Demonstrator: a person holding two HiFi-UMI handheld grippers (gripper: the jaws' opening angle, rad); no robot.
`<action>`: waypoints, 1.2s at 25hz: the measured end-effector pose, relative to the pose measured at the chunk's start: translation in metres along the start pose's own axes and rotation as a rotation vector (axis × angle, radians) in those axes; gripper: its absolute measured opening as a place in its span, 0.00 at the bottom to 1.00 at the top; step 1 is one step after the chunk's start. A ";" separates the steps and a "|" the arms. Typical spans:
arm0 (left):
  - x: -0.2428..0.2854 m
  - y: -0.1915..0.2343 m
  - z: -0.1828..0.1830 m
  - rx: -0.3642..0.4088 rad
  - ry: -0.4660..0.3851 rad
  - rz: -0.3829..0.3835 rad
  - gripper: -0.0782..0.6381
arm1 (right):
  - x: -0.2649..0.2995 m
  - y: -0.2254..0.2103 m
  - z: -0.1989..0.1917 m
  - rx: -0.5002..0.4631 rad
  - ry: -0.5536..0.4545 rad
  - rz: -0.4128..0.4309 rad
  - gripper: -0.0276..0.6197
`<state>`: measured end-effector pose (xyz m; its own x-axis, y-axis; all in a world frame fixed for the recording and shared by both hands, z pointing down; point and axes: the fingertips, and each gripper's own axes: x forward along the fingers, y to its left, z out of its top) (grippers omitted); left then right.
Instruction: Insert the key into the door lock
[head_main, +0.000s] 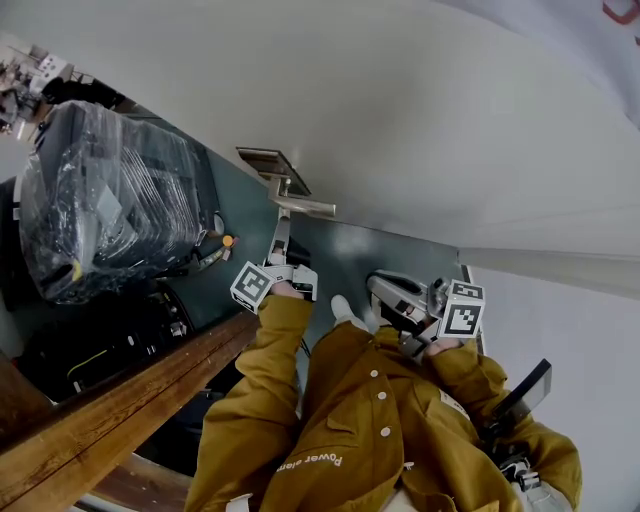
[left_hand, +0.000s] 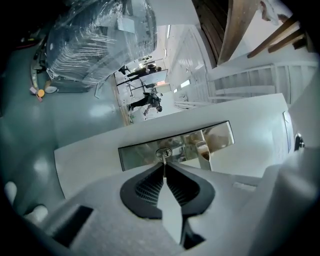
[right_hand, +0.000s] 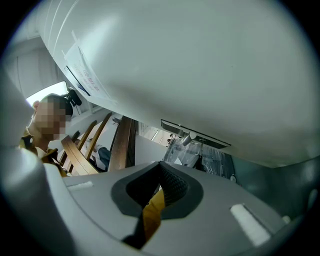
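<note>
the left gripper (left_hand: 164, 172) has its tongs pinched almost closed on a thin silver metal key (left_hand: 163, 159). the key's tip meets the round keyhole (left_hand: 163, 152) in the mirror-bright steel lock plate (left_hand: 140, 152) on the white door (head_main: 450, 120). the right gripper (right_hand: 159, 190) has its tongs pressed fully together with nothing between them, close by the person's mustard-yellow jacket (head_main: 370, 420). a plastic-wrapped dark bundle (head_main: 110, 200) lies on the grey-green floor (head_main: 345, 250), well apart from the lock.
</note>
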<state>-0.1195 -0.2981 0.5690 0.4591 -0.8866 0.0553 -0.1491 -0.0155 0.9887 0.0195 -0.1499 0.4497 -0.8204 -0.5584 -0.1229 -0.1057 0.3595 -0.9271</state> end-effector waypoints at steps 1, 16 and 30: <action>0.000 -0.001 0.000 -0.005 0.004 -0.003 0.14 | 0.000 0.000 0.000 0.000 0.001 -0.001 0.05; 0.005 -0.002 -0.002 -0.080 0.056 -0.043 0.15 | 0.006 0.002 -0.003 0.012 0.035 0.013 0.05; 0.037 -0.002 0.007 -0.121 0.282 -0.185 0.15 | 0.018 0.014 -0.031 0.026 0.114 0.052 0.05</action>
<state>-0.1085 -0.3347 0.5677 0.6947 -0.7113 -0.1069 0.0567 -0.0940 0.9940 -0.0142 -0.1313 0.4451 -0.8829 -0.4509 -0.1313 -0.0484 0.3655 -0.9296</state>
